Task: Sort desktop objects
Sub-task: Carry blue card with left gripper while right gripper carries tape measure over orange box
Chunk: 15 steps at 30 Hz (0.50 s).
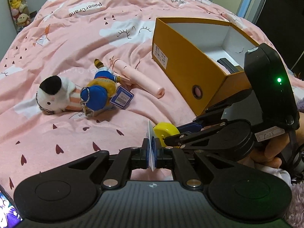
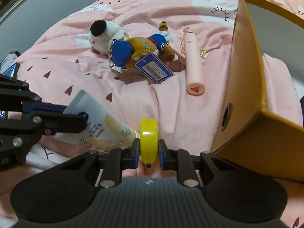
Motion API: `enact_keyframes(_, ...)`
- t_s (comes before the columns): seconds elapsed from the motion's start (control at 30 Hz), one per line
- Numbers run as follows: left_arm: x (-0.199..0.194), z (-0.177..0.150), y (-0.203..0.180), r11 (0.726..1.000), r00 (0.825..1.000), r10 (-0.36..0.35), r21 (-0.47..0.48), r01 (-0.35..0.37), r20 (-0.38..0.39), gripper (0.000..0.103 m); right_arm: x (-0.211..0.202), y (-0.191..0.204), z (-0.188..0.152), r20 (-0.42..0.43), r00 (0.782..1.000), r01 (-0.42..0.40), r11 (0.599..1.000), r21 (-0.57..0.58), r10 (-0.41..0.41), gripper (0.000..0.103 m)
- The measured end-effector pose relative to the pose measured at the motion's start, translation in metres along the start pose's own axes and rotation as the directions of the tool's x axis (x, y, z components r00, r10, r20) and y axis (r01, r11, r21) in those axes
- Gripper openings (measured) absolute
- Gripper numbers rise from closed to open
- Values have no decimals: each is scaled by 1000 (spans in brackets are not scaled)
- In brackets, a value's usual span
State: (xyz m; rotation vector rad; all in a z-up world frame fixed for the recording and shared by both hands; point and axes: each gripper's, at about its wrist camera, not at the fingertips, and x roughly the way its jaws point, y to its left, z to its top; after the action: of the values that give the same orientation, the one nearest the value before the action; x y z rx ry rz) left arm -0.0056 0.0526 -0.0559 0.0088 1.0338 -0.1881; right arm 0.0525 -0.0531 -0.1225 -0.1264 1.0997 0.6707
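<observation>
My left gripper (image 1: 151,154) is shut on a cream tube (image 1: 151,148), seen edge-on here; the right wrist view shows the tube (image 2: 102,127) flat, with its yellow cap. My right gripper (image 2: 148,151) is shut on that yellow cap (image 2: 148,136); the cap (image 1: 166,133) also shows in the left wrist view. A white plush (image 1: 55,93), a blue-and-brown plush with a price tag (image 1: 102,89) and a pink stick (image 1: 140,77) lie on the pink bed cover. An open orange box (image 1: 190,64) stands to the right.
The box (image 2: 256,87) rises close on the right of my right gripper. A dark flat item (image 1: 228,64) lies inside the box. A phone screen (image 2: 11,70) sits at the bed's left edge. Stuffed toys (image 1: 18,1) stand at the far left.
</observation>
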Motion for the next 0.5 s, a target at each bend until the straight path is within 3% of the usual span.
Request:
enact_keyframes(0.23,-20,5,-6,999,999,13,-39,-11,50,3,-22,-2,3,41,998,-49,999,10,49,21)
enact_keyframes(0.5,-69,28,-14,999,986,-34,-9,36,164,3,-96,-15,4,121,979,-165,986,-2,164,21)
